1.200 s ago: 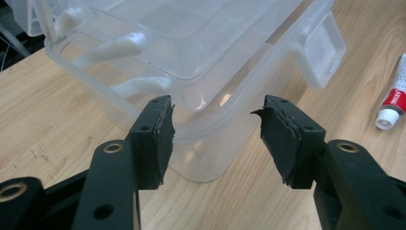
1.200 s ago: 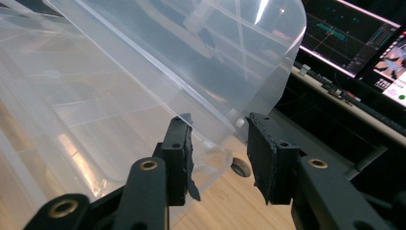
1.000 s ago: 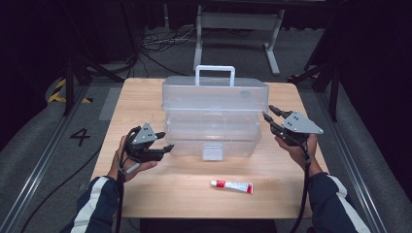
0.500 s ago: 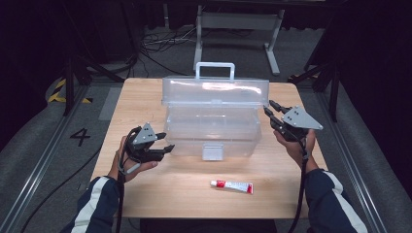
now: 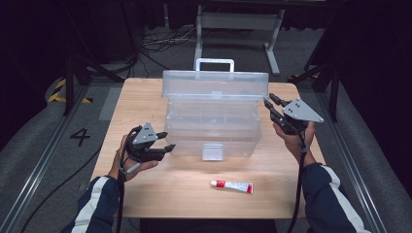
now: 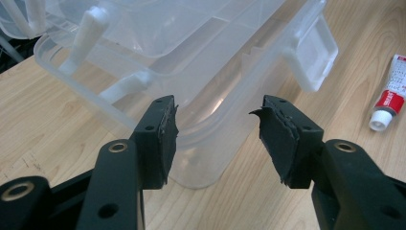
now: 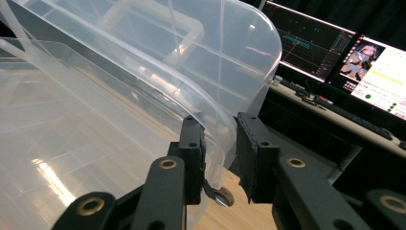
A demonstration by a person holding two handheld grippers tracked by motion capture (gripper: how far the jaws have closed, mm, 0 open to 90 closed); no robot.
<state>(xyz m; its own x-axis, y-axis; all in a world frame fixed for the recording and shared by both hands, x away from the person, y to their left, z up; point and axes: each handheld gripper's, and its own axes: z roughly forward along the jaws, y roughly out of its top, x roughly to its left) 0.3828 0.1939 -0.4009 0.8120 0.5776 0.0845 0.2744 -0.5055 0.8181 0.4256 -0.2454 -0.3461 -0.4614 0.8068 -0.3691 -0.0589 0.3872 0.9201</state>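
At about 8 o'clock from the clear storage box (image 5: 211, 131), the left gripper (image 5: 166, 141) sits low over the wooden table (image 5: 145, 97). Its jaws stand well apart and hold nothing. In the left gripper view, the box's near corner (image 6: 230, 57) lies just ahead of the gap between them and touches neither pad, so this hand looks posted to steady the box rather than gripping it.

The box sits at the middle of the table. Its hinged lid (image 5: 214, 87) is swung up at the 12 o'clock side, the white handle (image 5: 214, 62) is on top, and the front latch (image 5: 213, 151) hangs free. Opening it looks done or nearly done. The inside appears empty, though clear plastic makes that hard to be sure of.

A red-and-white toothpaste tube (image 5: 232, 186) lies flat on the table at 6 o'clock from the box, well apart from both grippers and untouched. If it is meant to go in the box, that part is all left to do.

At 2 o'clock from the box, the right gripper (image 5: 268, 99) is raised to the lid's right end. Its jaws have just been closing with the lid's curved edge (image 7: 191, 57) between them. In the right gripper view one pad lies against the plastic and the other stands a little off, so the edge is not yet pinched.
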